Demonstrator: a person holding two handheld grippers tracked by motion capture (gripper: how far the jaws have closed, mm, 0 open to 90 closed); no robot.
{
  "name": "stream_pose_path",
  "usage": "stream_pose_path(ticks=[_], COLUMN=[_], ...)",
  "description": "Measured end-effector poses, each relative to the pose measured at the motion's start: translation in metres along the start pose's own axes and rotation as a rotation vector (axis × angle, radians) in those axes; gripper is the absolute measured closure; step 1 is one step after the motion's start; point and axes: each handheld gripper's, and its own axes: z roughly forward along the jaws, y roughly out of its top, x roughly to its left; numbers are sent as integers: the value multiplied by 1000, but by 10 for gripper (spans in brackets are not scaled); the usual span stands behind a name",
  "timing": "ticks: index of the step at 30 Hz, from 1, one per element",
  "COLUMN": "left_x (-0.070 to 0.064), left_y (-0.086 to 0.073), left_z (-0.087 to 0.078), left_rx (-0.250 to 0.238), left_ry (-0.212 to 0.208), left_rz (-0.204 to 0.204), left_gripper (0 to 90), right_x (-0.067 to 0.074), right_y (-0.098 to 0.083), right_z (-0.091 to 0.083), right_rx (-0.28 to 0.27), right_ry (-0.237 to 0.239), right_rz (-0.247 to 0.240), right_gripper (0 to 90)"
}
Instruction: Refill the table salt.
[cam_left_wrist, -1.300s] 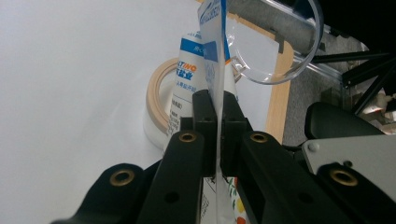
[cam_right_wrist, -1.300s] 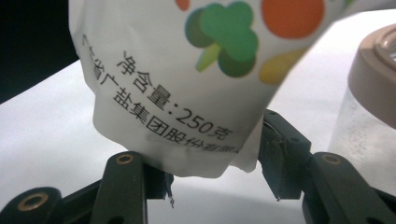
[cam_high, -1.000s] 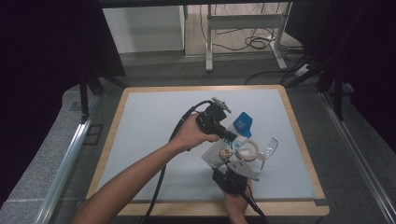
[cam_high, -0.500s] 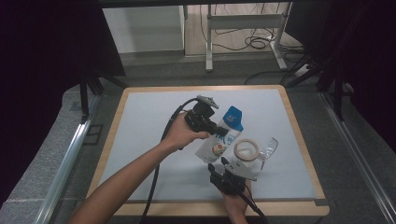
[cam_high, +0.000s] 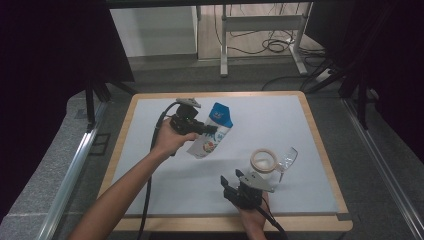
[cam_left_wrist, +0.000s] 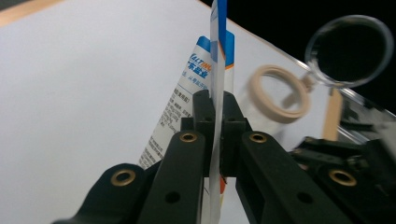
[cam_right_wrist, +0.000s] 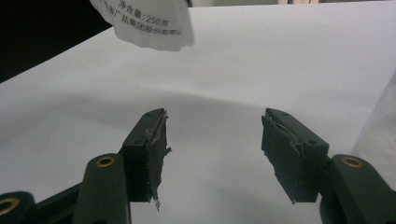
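Currently: white-and-blue printed salt pouch (cam_high: 210, 134), pinched in left gripper (cam_high: 206, 129) jaws, lifted left of clear glass jar (cam_high: 270, 167). Right gripper (cam_right_wrist: 212, 154) jaws wide, empty, just opening. Next: set pouch on desk (cam_high: 310, 150).

Even overhead light leaves the white table top (cam_high: 150, 165) bright against dark surroundings in the high view, shadows stay soft, while the left gripper view blurs the glass jar (cam_left_wrist: 299, 93) and the right gripper view looks dimmer, greyish.

A white counter (cam_high: 165, 165) with a pale wooden rim fills the middle. At twelve o'clock beyond it, black cables (cam_high: 272, 46) lie on the floor between grey metal legs (cam_high: 224, 45).
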Motion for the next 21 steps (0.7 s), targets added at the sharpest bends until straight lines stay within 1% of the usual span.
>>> stream_pose_path(ticks=[3,5,6,8,10,12,13,17,21], left_x=[14,24,28,39,47,57,61,75,84], left_y=[-8,-14,-17,-23,-27,-32,-34,-44,-54], left_z=[-8,-13,-15,-19,-21,-23,-25,-27,-30], left_rx=[-34,-61,-71,-94,-112,-140,-145,-167,-193], left_ry=[27,54,63,94,111,136,143,171,205], left_rz=[-26,-45,-52,-75,-89,-120,-125,-157,-170], left_gripper=[897,897,897,897,897,897,897,897,897], right_x=[-3,-3,-4,-4,-4,-4,-3,-4,-5], right_y=[0,0,0,0,0,0,0,0,-1], right_z=[-1,-1,-1,-1,-1,-1,-1,-1,-1], right_rx=[-2,0,0,2,2,4,3,1,6], right_ry=[-2,1,0,2,2,3,4,7,7], right_rz=[0,0,0,2,2,-6,-6,-7,-5], right_gripper=[411,410,411,411,411,410,411,410,410])
